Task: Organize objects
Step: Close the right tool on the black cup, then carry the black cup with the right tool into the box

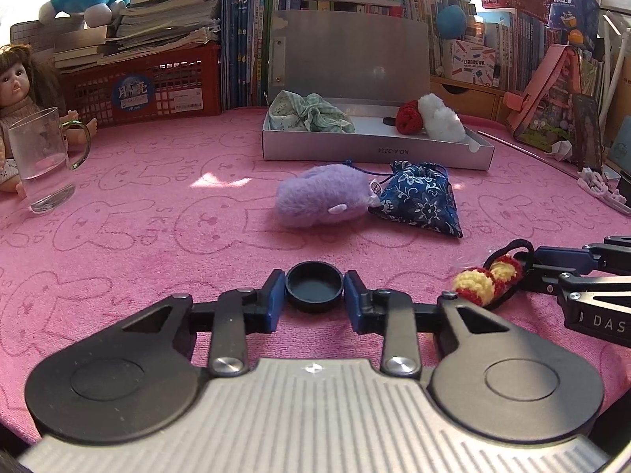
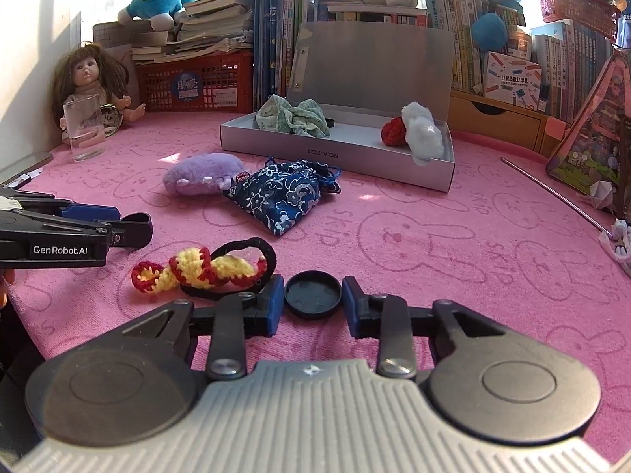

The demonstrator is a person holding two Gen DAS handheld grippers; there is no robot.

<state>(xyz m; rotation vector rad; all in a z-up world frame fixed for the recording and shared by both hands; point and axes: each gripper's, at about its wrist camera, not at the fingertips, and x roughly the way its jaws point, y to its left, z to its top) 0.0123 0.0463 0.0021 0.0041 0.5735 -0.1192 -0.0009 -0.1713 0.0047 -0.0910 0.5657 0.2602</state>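
My left gripper (image 1: 314,291) has its blue fingers (image 1: 274,301) pressed against either side of a small round black plastic cap (image 1: 314,285) that sits on the pink rabbit-print towel covering the bench (image 1: 138,236). My right gripper (image 2: 312,293) is clamped the same way on a second small black round cap (image 2: 312,293), also resting on the towel. Just left of that second cap lies a red-and-yellow crocheted hair tie on a black elastic loop (image 2: 205,268), between my two grippers.

Further out on the towel, a fluffy lilac plush toy (image 1: 315,201) lies touching a dark blue floral drawstring pouch (image 1: 420,201). Behind them stands an open grey cardboard box (image 1: 374,151) with its lid propped upright. Inside it, a green checked fabric scrunchie (image 1: 311,112) sits at the left end, and a red crocheted piece (image 1: 410,118) lies against a white fluffy piece (image 1: 441,118) at the right end.

A clear glass mug (image 1: 43,157) stands at the far left, just in front of a brown-haired doll (image 1: 15,86).
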